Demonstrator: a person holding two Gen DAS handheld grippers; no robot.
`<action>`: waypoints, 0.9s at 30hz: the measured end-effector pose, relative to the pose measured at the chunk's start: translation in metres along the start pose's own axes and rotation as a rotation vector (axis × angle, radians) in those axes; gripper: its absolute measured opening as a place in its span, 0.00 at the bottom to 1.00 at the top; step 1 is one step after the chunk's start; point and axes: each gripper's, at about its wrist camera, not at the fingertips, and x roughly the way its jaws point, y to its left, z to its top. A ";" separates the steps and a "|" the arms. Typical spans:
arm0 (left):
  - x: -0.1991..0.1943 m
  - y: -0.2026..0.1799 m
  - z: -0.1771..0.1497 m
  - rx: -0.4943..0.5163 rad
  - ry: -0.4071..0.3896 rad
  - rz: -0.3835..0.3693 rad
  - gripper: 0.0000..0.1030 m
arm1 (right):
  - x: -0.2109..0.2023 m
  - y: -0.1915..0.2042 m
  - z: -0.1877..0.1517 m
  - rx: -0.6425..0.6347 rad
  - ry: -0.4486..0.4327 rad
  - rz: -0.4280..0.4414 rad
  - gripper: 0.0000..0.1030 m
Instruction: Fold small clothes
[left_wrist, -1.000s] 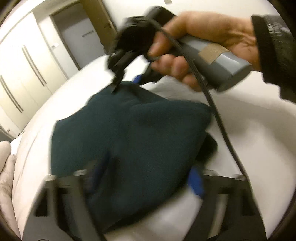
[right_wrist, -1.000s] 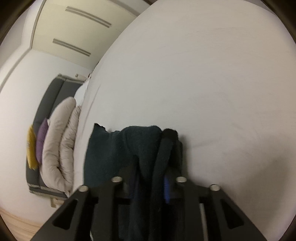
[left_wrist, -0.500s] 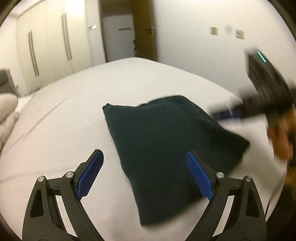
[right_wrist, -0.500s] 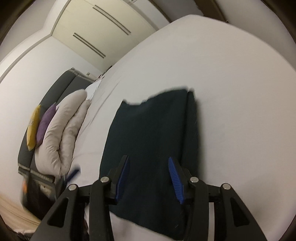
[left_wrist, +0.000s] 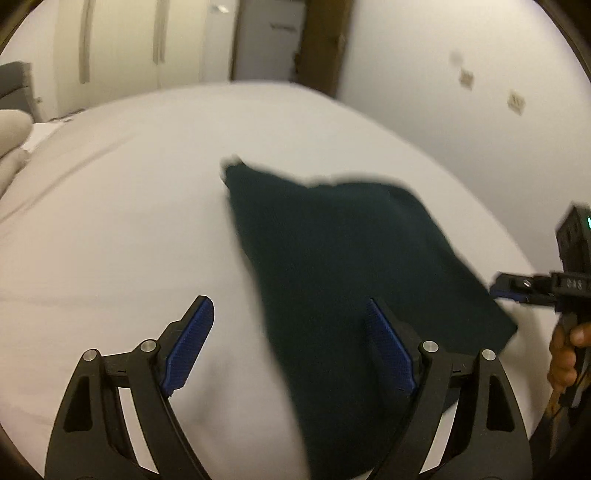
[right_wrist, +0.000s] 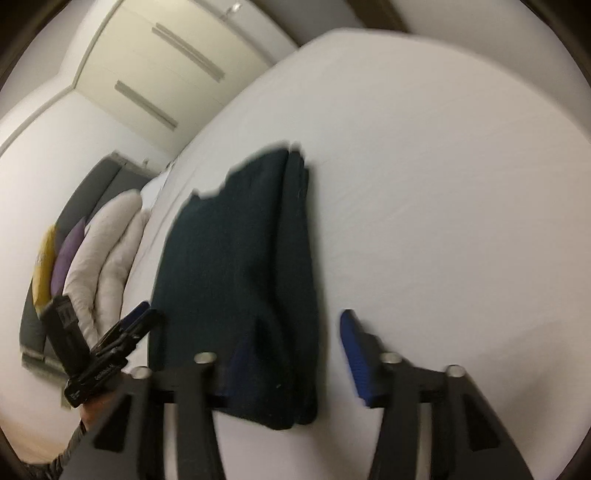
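Note:
A dark teal garment (left_wrist: 351, 280) lies folded flat on the white bed (left_wrist: 129, 221). It also shows in the right wrist view (right_wrist: 240, 266), with its doubled edge along the right. My left gripper (left_wrist: 291, 347) is open and empty above the garment's near left edge. My right gripper (right_wrist: 291, 354) is open and empty above the garment's near end. The right gripper also shows at the right edge of the left wrist view (left_wrist: 517, 288). The left gripper also shows at the lower left of the right wrist view (right_wrist: 125, 332).
White, purple and yellow pillows (right_wrist: 103, 251) lean on a grey headboard (right_wrist: 92, 184) at the bed's head. Cream wardrobes (left_wrist: 110, 55) and a door (left_wrist: 269, 37) stand beyond the bed. A wall with sockets (left_wrist: 491, 88) runs along the right.
Both grippers let go of the garment and opened. It now lies folded on the bed. Both grippers pulled back from it, and the right jaws opened wider.

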 end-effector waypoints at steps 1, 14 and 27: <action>-0.002 0.009 0.007 -0.033 -0.007 -0.005 0.85 | -0.003 -0.001 0.005 0.008 -0.009 0.010 0.60; 0.076 0.052 0.009 -0.328 0.292 -0.270 0.90 | 0.077 -0.015 0.051 0.131 0.161 0.107 0.73; 0.099 0.039 0.021 -0.294 0.340 -0.325 0.52 | 0.111 0.002 0.054 0.098 0.259 0.095 0.31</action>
